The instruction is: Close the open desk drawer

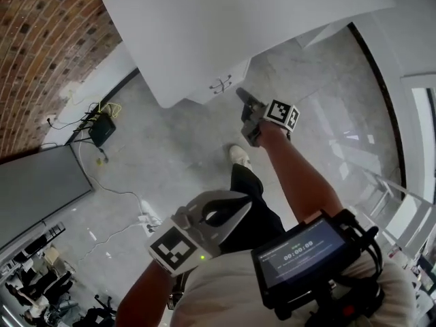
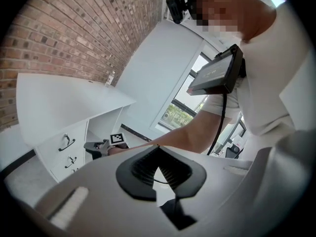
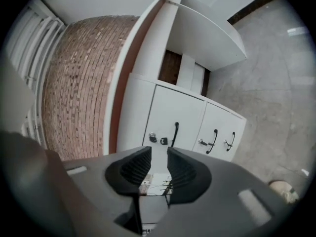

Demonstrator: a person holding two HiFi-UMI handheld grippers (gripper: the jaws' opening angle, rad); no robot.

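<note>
- Head view: a flat white desk top [image 1: 225, 26] fills the upper part, w/ a white drawer unit with black loop handles [image 1: 219, 85] under its near edge. A pale grey marbled stone floor [image 1: 170, 162] lies below and a red brick wall [image 1: 41, 39] stands upper left. A small black box w/ cables [image 1: 102, 129] sits on the floor by that wall. The right gripper [image 1: 242, 95] is held out just in front of the drawer unit. The left gripper [image 1: 244, 200] is back by the person's body.
- Left gripper view: the left gripper [image 2: 158, 152] has its jaw tips meeting, nothing betw. them. Beyond it are the desk top, the drawer unit and a bright window [image 2: 177, 113].
- Right gripper view: the right gripper [image 3: 159, 154] shows a narrow gap, empty. It faces the drawer unit, near but apart. The three fronts look level w/ each other. Brick is to the left, floor to the right.
</note>
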